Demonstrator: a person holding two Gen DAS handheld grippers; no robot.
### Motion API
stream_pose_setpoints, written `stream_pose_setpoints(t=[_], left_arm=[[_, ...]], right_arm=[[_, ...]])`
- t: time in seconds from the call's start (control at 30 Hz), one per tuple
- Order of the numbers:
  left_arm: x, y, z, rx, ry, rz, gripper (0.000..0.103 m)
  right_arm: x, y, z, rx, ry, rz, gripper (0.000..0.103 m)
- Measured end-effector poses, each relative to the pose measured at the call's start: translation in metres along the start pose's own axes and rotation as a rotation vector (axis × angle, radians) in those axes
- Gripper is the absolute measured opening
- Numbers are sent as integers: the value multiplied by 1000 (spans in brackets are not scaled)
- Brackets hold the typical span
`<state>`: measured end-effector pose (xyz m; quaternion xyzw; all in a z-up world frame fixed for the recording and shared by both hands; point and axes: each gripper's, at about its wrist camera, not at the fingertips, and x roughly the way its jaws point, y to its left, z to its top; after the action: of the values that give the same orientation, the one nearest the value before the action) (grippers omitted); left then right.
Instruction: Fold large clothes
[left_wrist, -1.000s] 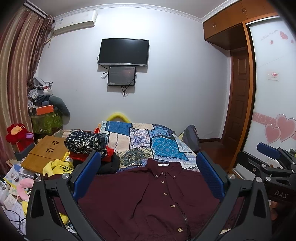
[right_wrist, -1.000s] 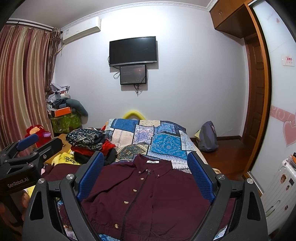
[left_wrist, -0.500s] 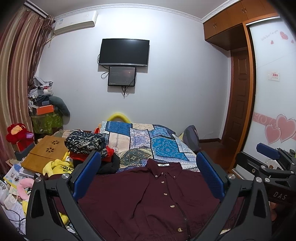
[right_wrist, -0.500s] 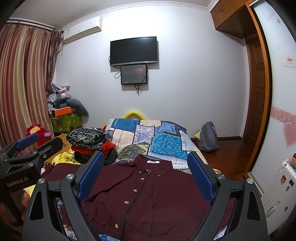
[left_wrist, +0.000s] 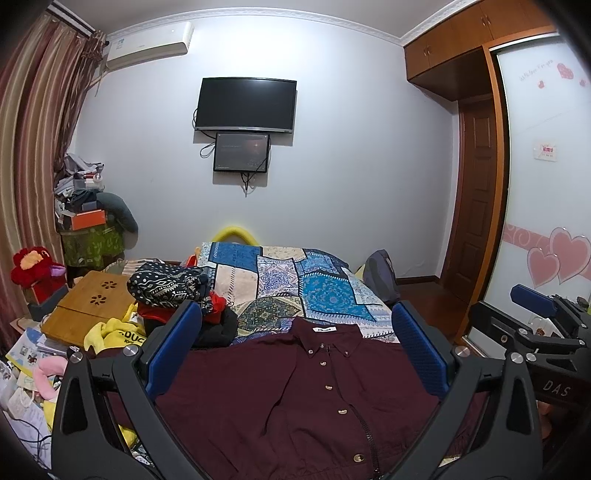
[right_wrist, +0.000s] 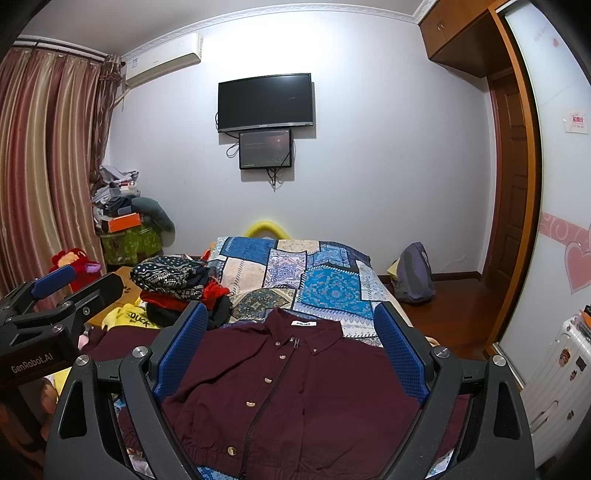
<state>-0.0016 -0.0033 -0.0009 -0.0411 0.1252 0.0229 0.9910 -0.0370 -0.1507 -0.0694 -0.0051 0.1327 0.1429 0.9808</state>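
A maroon button-up jacket (left_wrist: 295, 398) is seen spread flat, front up, on a bed covered by a blue patchwork quilt (left_wrist: 295, 280). Its hem and both sleeves are cut off by the frame edges and masked by the gripper bodies; the white collar label at 12 o'clock cannot be read. The collar is laid toward the wall, pale buttons run beside a dark zipper, and the hem is gathered with elastic. The left gripper (left_wrist: 295, 354) and the right gripper (right_wrist: 291, 350) are held above the garment, each with blue-padded jaws spread wide and nothing between them. A pile of folded clothes (right_wrist: 173, 291) is stacked at 10 o'clock of the jacket, partly hidden behind a finger.
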Motion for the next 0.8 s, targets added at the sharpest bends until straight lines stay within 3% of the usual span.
stream_pose_setpoints(t=[0.8], left_arm=[[16, 21, 2, -25, 18, 30, 103]], right_arm=[[23, -1, 1, -8, 44, -2, 90]])
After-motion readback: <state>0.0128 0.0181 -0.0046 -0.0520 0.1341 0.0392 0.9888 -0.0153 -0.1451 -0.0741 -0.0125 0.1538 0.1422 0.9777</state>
